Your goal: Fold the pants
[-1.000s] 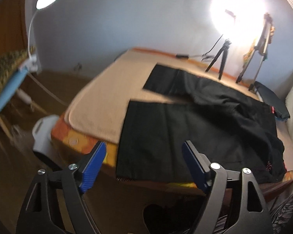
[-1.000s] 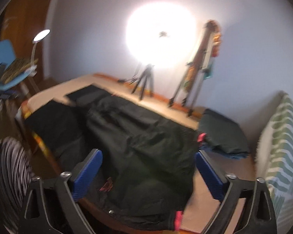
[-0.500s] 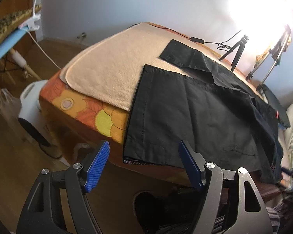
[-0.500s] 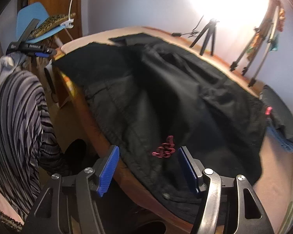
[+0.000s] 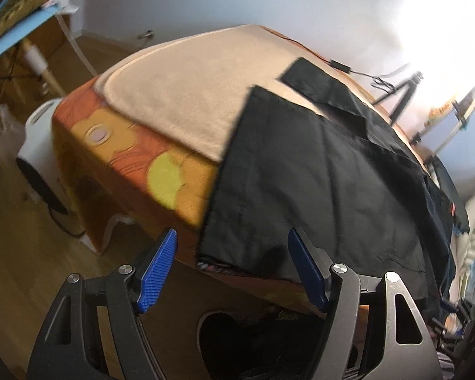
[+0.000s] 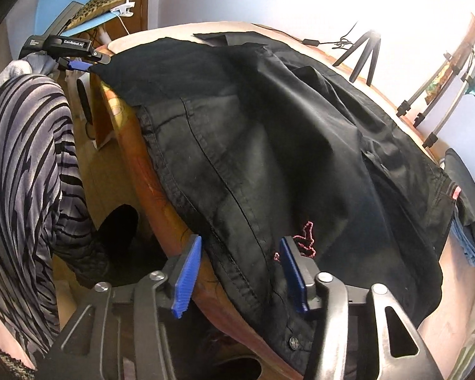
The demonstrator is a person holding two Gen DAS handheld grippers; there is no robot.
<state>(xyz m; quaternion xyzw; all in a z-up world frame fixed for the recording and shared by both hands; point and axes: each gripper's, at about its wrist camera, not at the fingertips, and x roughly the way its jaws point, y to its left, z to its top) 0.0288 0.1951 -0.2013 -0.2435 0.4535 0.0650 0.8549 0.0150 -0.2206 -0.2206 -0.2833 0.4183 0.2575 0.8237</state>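
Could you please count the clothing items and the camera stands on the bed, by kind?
Black pants spread out: 1
Folded dark garment at the far end: 1
Small black tripod: 1
Tall silver stand, legs only partly in view: 1
Total: 4

Left gripper (image 5: 232,267): black frame arms with triangular cut-outs, silver screws, two ribbed blue pads (image 5: 157,270) at 10 and 2 o'clock. Right gripper (image 6: 240,272): same black frame, silver screws, ribbed blue pads (image 6: 186,280). Person's clothing (image 6: 22,171) at 9 o'clock: grey fabric with black zebra-like stripes; black lace hem at 8 o'clock.
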